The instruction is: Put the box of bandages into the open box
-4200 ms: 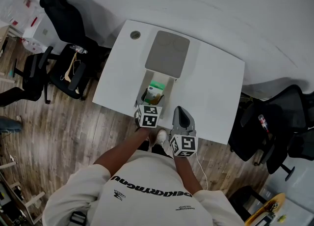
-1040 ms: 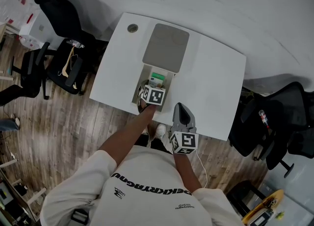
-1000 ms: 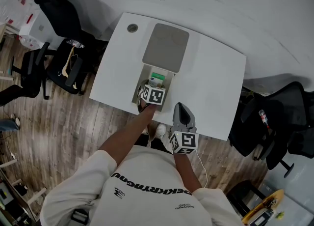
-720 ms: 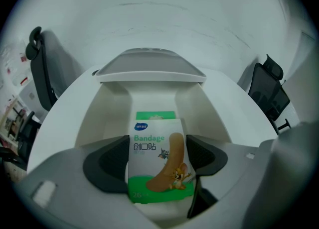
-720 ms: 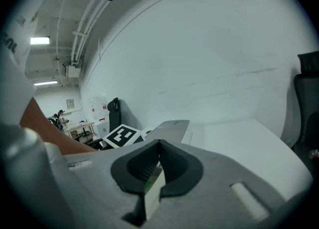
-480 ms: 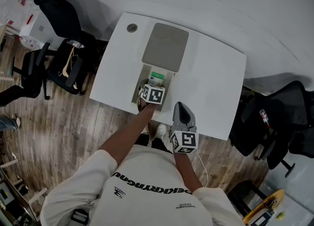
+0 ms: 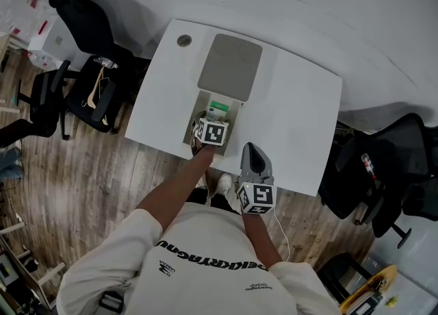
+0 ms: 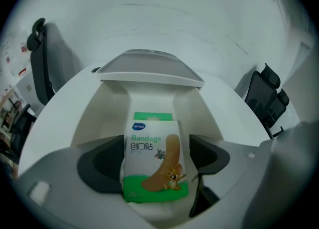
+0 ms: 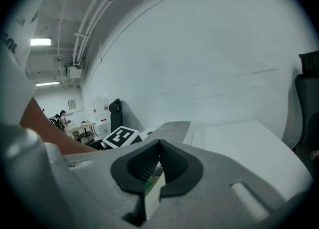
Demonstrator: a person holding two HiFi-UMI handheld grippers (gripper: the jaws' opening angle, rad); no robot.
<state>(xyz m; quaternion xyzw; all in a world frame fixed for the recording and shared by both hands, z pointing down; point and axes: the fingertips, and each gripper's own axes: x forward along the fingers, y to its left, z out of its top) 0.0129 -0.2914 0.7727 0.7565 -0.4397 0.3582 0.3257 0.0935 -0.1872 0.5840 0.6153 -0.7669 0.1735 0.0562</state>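
Observation:
The bandage box [image 8: 155, 161], white and green with a cartoon print, lies inside the open white box [image 8: 107, 108], whose grey lid [image 8: 149, 68] is flipped back. My left gripper [image 8: 155, 158] straddles it. Its jaws have just been opening, and its pads [image 8: 102, 166] stand beside the box without pressing it. In the head view the left gripper [image 7: 209, 123] hangs over the open box [image 7: 198, 111], with the bandage box [image 7: 219, 107] just beyond it. My right gripper [image 7: 252, 150] rests near the table's front edge with its fingertips together [image 9: 159, 146] and nothing held.
The white table [image 7: 294, 115] has a round cable hole [image 7: 183, 40] at its far left corner. Black office chairs stand to the left [image 7: 89, 53] and to the right [image 7: 383, 170]. Wooden floor runs along the near side.
Since the oldest frame my left gripper has moved forward from the box's near end to over the open box. Over the last second nothing has visibly shifted.

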